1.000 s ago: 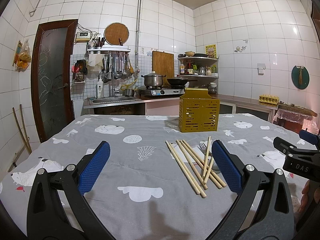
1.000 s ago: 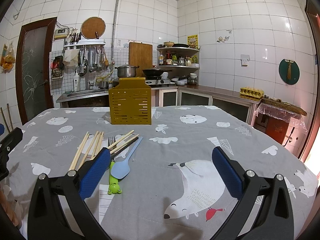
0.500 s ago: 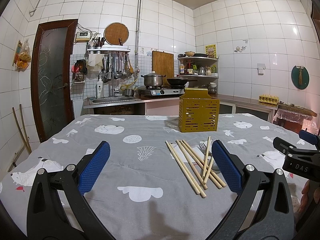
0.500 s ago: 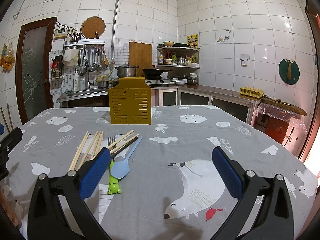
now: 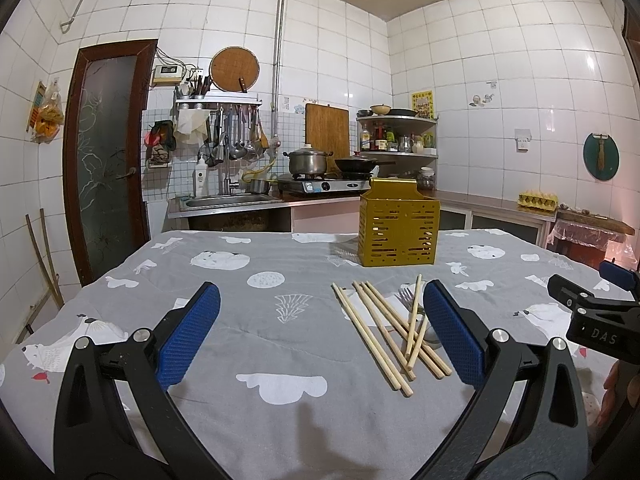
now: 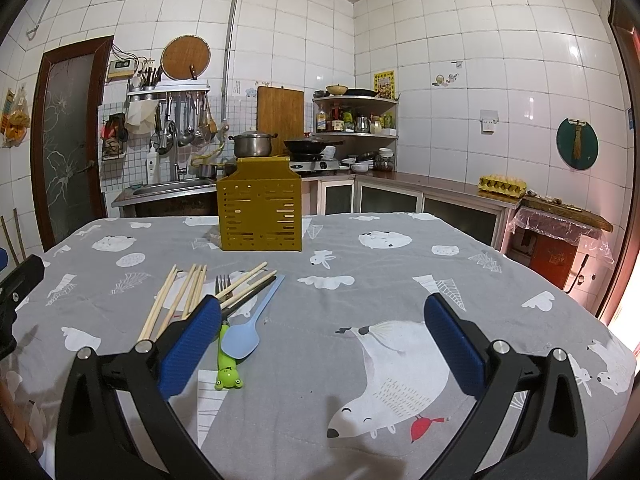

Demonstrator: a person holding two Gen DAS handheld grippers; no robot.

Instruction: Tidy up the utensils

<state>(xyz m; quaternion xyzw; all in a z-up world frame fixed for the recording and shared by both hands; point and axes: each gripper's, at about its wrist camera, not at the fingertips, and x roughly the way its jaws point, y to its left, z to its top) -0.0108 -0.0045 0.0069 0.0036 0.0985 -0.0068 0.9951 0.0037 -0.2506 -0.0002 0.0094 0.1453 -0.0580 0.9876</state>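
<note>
Several wooden chopsticks [image 5: 380, 326] lie loose on the grey tablecloth, with a fork [image 5: 408, 298] among them. In the right wrist view the chopsticks [image 6: 176, 296], the fork [image 6: 223, 282], a light blue spatula [image 6: 246, 330] and a green frog-handled utensil [image 6: 228, 372] lie by my right gripper's left finger. A yellow slotted utensil holder [image 5: 398, 230] stands upright behind them, also in the right wrist view [image 6: 260, 210]. My left gripper [image 5: 320, 336] is open and empty, left of the chopsticks. My right gripper [image 6: 320, 340] is open and empty, right of the utensils.
The table [image 6: 400, 272] has a grey cloth with white animal prints. Behind it are a kitchen counter with sink [image 5: 228, 202], stove and pots [image 5: 308, 162], and a door [image 5: 106, 152] at left. My right gripper's finger shows in the left wrist view [image 5: 592, 316].
</note>
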